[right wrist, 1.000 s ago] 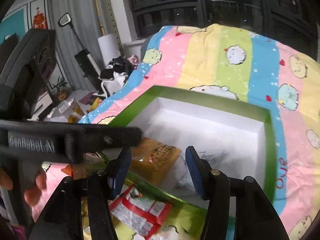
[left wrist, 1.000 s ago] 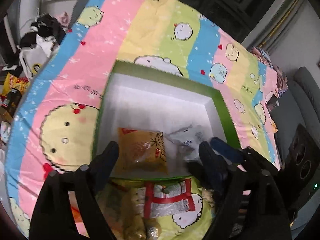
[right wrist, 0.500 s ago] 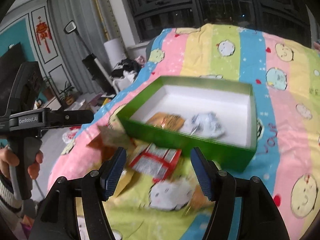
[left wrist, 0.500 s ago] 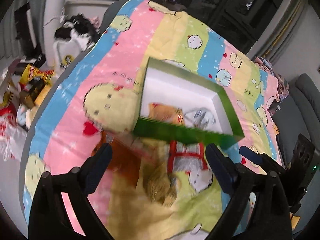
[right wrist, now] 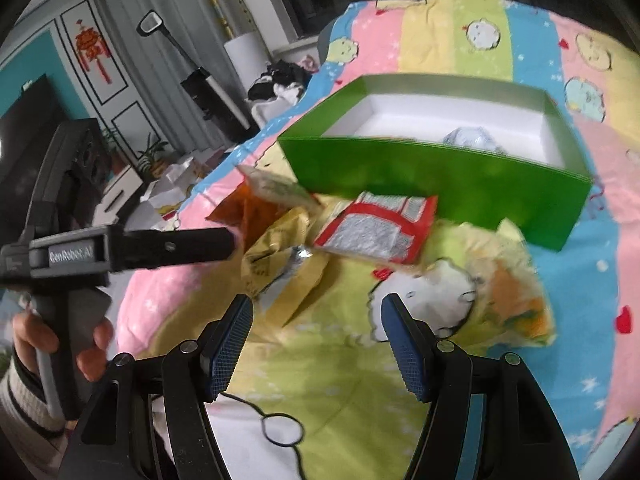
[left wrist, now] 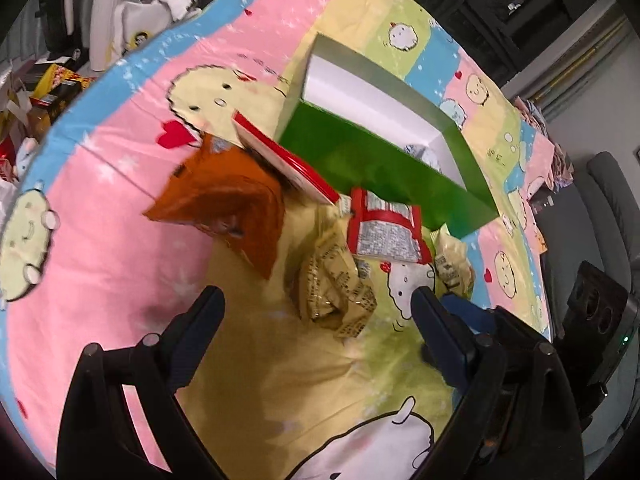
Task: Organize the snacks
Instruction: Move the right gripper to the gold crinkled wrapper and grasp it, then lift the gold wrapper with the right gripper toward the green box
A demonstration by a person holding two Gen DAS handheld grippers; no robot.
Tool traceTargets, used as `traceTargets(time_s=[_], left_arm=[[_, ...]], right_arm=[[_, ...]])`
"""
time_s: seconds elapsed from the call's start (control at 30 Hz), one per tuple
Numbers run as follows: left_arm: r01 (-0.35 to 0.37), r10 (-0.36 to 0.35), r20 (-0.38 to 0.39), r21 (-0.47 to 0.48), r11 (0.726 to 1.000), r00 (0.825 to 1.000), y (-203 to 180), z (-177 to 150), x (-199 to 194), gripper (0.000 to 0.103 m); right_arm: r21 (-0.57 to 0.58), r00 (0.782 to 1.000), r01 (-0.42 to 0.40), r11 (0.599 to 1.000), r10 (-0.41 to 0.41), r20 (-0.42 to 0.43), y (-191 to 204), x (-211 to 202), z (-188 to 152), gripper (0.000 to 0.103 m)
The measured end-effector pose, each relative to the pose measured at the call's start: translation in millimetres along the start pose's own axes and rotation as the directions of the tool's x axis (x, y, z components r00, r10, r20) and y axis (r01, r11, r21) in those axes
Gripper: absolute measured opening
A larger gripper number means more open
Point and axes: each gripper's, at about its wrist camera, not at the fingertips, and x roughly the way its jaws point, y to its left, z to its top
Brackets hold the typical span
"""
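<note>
Before the green box [left wrist: 384,168], both hand-held grippers have drawn back from its inside to the loose snacks on the bedspread [left wrist: 120,272], so a fresh pick seems next. The left hand-held gripper [left wrist: 316,316] stands spread wide and empty over a crumpled yellow packet [left wrist: 332,280]; the right hand-held gripper [right wrist: 316,320], its jaws just opened further, is also empty. A silvery packet [right wrist: 472,140] already lies in the box. Waiting outside are a red-and-silver packet [left wrist: 384,232], an orange bag [left wrist: 236,204] and a red-edged packet [left wrist: 284,160] leaning on the box wall. They overlap closely, so singling one out looks fiddly.
</note>
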Motion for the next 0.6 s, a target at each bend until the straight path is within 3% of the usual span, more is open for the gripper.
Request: traceTargets(time_s=[0.2, 0.37, 0.43, 0.53, 0.6], left_arm=[[0.030, -0.029, -0.027, 0.023, 0.999, 0.999, -6, 1, 17, 0.091], [0.030, -0.028, -0.043, 0.033, 0.999, 0.999, -6, 4, 30, 0.076], [0.037, -0.036, -0.051, 0.025, 0.999, 0.998, -3, 4, 33, 0.062], [0.042, -0.040, -0.060, 0.017, 0.999, 0.997, 0, 4, 36, 0.052], [0.043, -0.042, -0.058, 0.010, 0.999, 0.997, 3, 5, 35, 0.052]], right_arm=[[-0.002, 0.999, -0.025, 1.000, 0.025, -0.028, 8, 21, 1, 0.067], [0.012, 0.997, -0.063, 0.998, 0.063, -0.039, 11, 36, 5, 0.067], [0.013, 0.996, -0.076, 0.997, 0.076, -0.044, 13, 43, 7, 0.067], [0.011, 0.994, -0.091, 0.996, 0.092, -0.051, 16, 52, 9, 0.067], [0.004, 0.994, -0.089, 0.996, 0.089, -0.057, 19, 57, 10, 0.061]])
